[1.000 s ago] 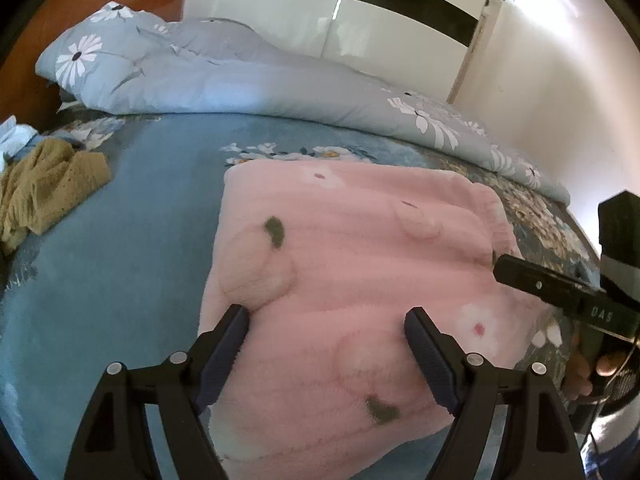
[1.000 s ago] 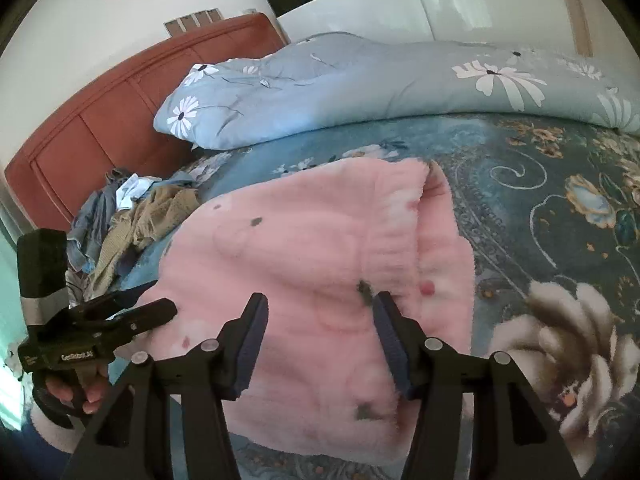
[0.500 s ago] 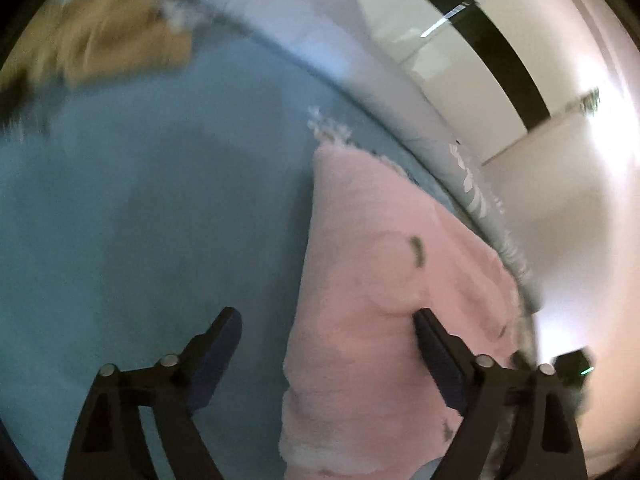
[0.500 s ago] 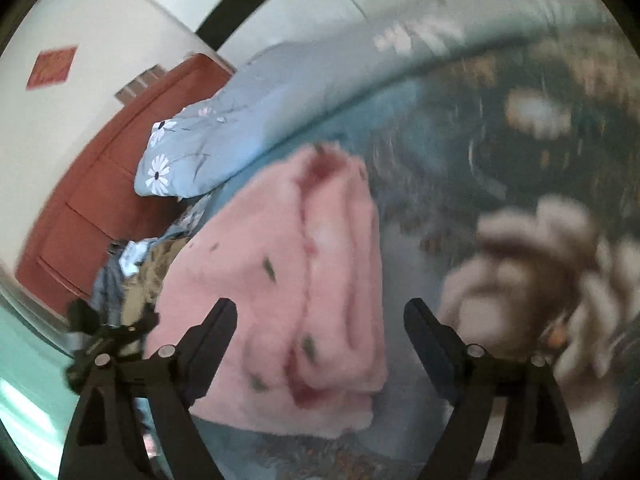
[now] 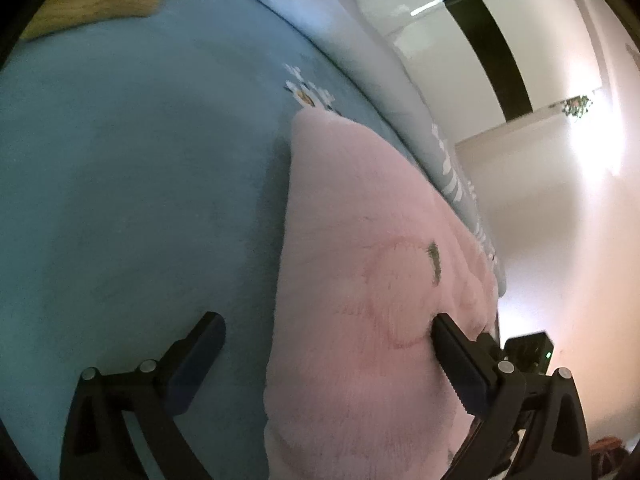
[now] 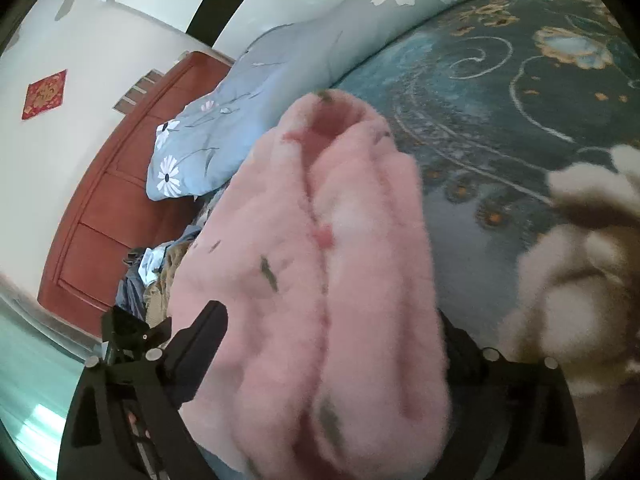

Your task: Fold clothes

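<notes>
The pink fleece garment [image 5: 360, 280] lies on the bed [image 5: 140, 200]. Both jaws have just been opening: the left hand-held gripper [image 5: 328, 344] straddles its edge, the right hand-held gripper [image 6: 332, 328] straddles its folded end, neither pinching.

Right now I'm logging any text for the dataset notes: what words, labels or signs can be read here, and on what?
Red square wall hanging: gold figure, too blurred to read.
Left gripper, seen from the right wrist: no label readable.
Pink fleece garment: printed spots only, no words.
</notes>
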Motion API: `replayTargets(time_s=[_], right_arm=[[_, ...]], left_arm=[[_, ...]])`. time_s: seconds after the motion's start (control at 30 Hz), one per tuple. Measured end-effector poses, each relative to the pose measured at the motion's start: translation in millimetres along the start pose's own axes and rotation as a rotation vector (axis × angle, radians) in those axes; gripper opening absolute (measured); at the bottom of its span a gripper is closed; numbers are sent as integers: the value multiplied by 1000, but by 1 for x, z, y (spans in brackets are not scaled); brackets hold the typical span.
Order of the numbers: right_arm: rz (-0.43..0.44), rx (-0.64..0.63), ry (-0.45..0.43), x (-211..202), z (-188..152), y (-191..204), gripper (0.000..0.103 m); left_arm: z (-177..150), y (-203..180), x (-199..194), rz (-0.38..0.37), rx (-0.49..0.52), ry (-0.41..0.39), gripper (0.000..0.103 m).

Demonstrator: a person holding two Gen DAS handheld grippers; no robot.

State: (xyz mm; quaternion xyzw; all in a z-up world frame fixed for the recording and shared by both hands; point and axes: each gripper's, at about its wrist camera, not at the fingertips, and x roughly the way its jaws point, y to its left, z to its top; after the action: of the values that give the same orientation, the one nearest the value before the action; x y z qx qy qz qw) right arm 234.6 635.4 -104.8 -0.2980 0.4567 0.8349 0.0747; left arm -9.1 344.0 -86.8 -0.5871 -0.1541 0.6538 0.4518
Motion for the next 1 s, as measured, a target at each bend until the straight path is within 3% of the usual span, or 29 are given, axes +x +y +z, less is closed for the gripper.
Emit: replayTargets(time_s=[0.2,0.27,0.33,0.4,0.53,0.67,1.0], right_arm=[[40,44,-20,-1,2,-1,95],[52,50,-20,-2,1,0,89],[35,48,-19,-3,0,4,71],[9,50,-17,-5,-1,6,56],[20,65,-19,-14,-3,9,43],[41,15,-34,-28,-5,27,41],[69,-55,-78,-95,-13,43,41]], left_arm=[[-1,-3,-1,1,-2,10,102],[-5,-7,-1,2,9,5,99],[-10,-12,0,-5,23,9,86],[-15,-19,-2,9,43,-1,80],[-25,-32,-11,41,88,-25,70],[-36,-50,-26,51,152,-45,67],[-59,-114,-47,-8,294,-54,66]])
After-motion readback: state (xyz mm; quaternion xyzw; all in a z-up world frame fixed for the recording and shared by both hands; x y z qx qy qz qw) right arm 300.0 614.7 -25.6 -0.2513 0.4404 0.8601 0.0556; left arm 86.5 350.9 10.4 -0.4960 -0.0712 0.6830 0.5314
